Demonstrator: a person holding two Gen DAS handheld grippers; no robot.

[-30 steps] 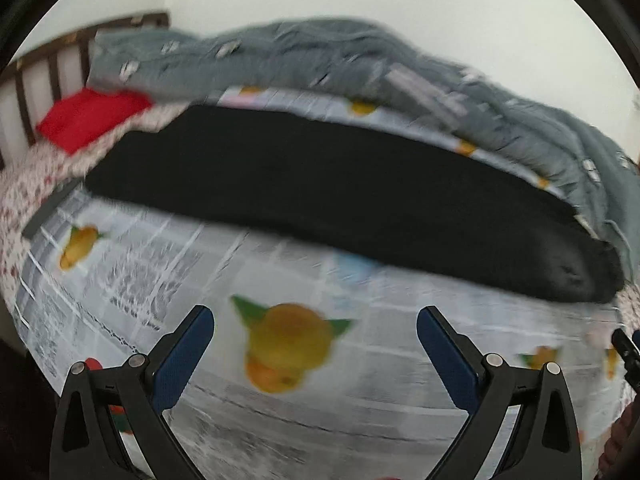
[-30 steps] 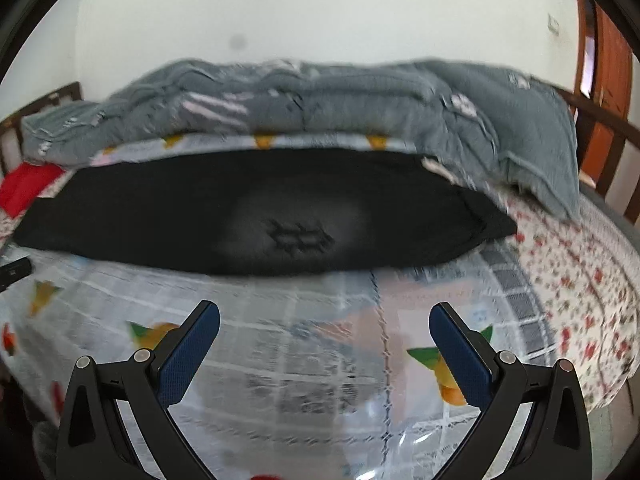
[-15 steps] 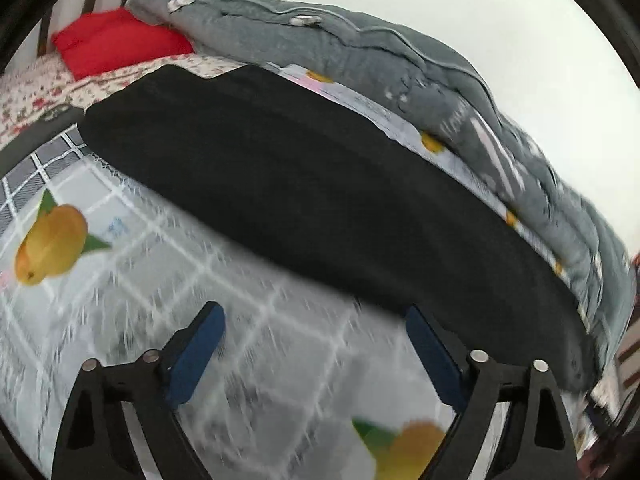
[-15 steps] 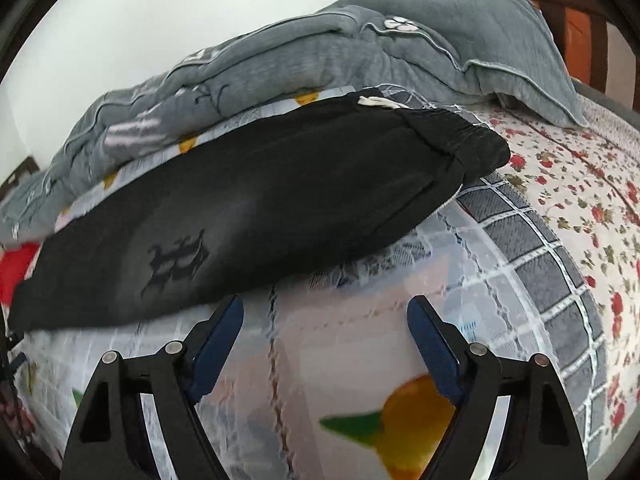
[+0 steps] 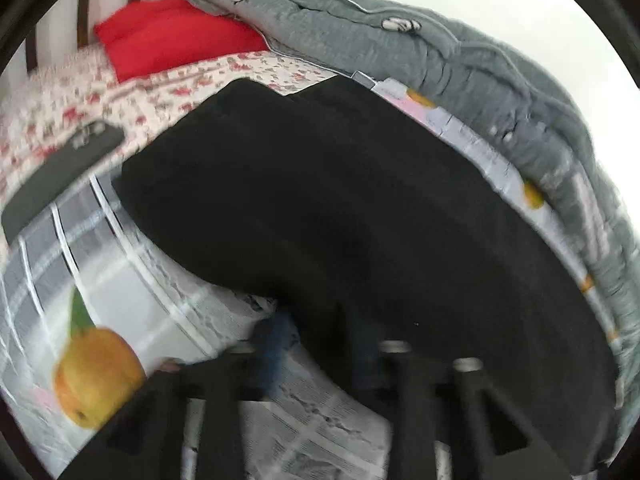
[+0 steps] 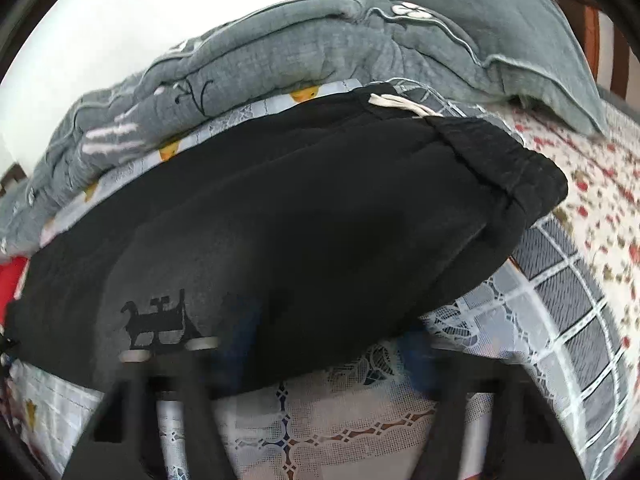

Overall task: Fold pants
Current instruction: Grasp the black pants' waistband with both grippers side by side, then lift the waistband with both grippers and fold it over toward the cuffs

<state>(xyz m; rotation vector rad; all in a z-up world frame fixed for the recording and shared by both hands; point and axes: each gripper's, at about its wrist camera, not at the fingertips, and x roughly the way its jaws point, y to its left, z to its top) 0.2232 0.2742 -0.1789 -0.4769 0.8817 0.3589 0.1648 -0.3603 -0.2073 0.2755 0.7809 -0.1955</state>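
Note:
Black pants lie lengthwise across the bed, folded leg on leg. The cuff end shows in the left wrist view, the waistband with a white drawstring in the right wrist view. My left gripper is at the pants' near edge by the cuff end, its blue fingers close together with black cloth between them. My right gripper is at the near edge toward the waist, its fingers wider apart and straddling the cloth edge. Both are blurred.
A grey quilt is piled behind the pants, also in the right wrist view. A red pillow and a dark phone lie to the left. A fruit-print cloth covers the floral bedsheet.
Both grippers have moved forward and down to the pants' near edge. The left fingers have closed in from wide open; the right fingers have narrowed somewhat.

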